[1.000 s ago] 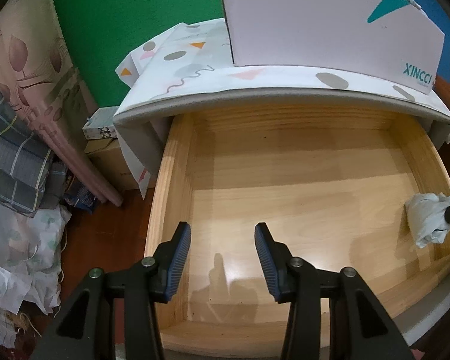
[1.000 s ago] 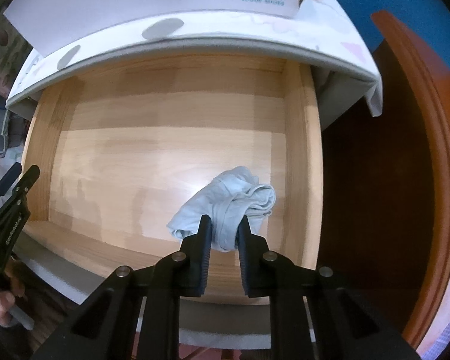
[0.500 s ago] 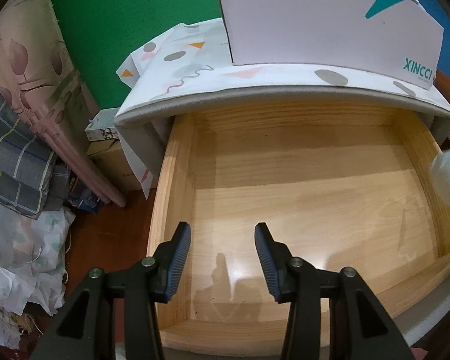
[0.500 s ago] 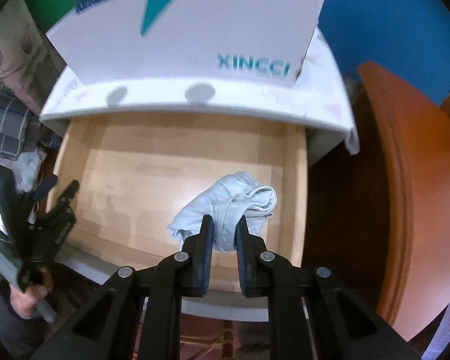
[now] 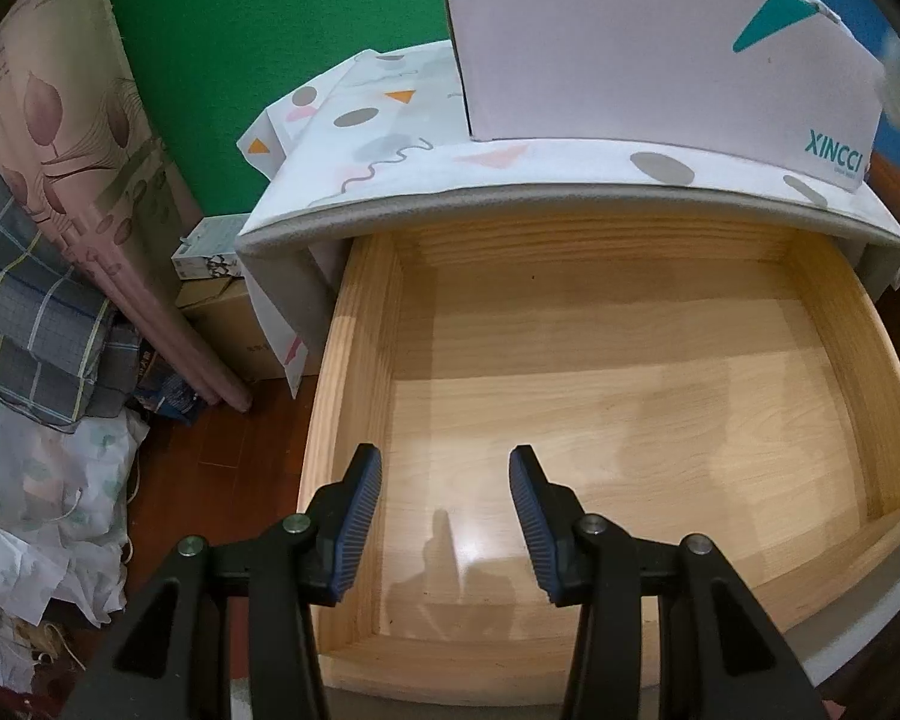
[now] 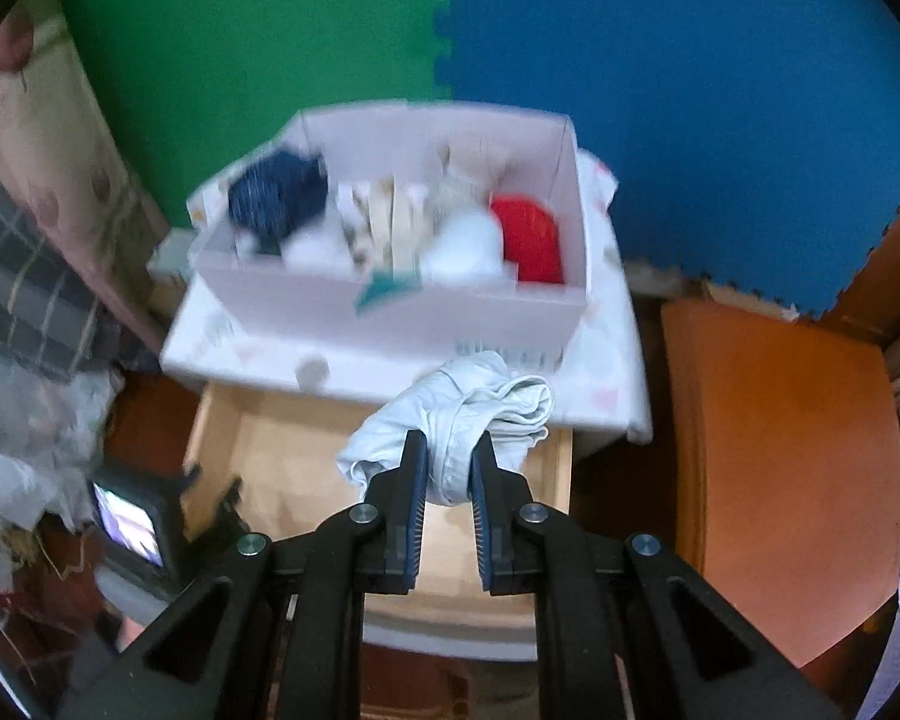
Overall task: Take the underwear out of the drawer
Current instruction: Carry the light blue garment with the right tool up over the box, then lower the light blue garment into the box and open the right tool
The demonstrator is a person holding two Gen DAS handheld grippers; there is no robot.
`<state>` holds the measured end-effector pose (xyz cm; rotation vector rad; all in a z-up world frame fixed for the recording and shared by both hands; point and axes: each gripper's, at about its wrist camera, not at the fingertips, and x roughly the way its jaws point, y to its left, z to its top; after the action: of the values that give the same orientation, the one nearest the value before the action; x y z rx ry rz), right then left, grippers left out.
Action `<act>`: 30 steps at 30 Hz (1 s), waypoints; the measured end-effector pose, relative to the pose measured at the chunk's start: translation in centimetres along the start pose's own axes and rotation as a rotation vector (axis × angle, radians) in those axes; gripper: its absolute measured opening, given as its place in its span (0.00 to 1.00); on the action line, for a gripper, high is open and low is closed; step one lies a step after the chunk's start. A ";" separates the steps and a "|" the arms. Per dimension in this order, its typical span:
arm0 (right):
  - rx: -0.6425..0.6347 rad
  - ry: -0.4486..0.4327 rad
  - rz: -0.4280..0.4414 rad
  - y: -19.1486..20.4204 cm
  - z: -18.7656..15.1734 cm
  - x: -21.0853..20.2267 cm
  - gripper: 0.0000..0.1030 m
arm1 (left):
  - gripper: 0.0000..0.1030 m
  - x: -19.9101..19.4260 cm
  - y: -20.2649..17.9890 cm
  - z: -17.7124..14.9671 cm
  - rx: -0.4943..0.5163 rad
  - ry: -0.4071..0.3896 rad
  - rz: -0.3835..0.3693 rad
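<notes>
My right gripper (image 6: pixel 448 468) is shut on a bunched pale blue-white pair of underwear (image 6: pixel 468 414), which hangs high above the open wooden drawer (image 6: pixel 258 450). In the left wrist view the drawer (image 5: pixel 630 420) shows a bare light wood floor with nothing lying in it. My left gripper (image 5: pixel 445 516) hovers over the drawer's front left part, open, with nothing between its blue pads. The same gripper appears at the lower left of the right wrist view as a black body with a small screen (image 6: pixel 132 528).
A white box (image 6: pixel 390 252) holding rolled clothes in blue, white and red stands on the patterned cabinet top (image 5: pixel 390 144). An orange-brown chair seat (image 6: pixel 780 480) is to the right. Folded bedding (image 5: pixel 30 300) and bags crowd the floor at left.
My right gripper has risen well above the drawer with the underwear in it; the underwear has left the left wrist view. The left gripper has stayed still.
</notes>
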<state>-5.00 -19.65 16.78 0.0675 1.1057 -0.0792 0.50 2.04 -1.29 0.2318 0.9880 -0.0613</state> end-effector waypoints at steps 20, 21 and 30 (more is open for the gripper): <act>0.025 -0.052 -0.062 2.6 15.0 8.8 0.12 | 0.44 0.4 0.5 0.1 -0.051 0.030 -0.033; 0.024 -0.043 -0.065 2.7 14.9 9.6 0.12 | 0.44 0.5 0.6 0.2 -0.052 0.031 -0.034; 0.018 -0.008 -0.066 2.8 12.8 13.4 0.18 | 0.44 0.6 0.4 0.2 -0.054 0.044 -0.037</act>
<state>12.68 -18.45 10.53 0.0470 1.0997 -0.1481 1.07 2.37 -1.60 0.1660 1.0366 -0.0633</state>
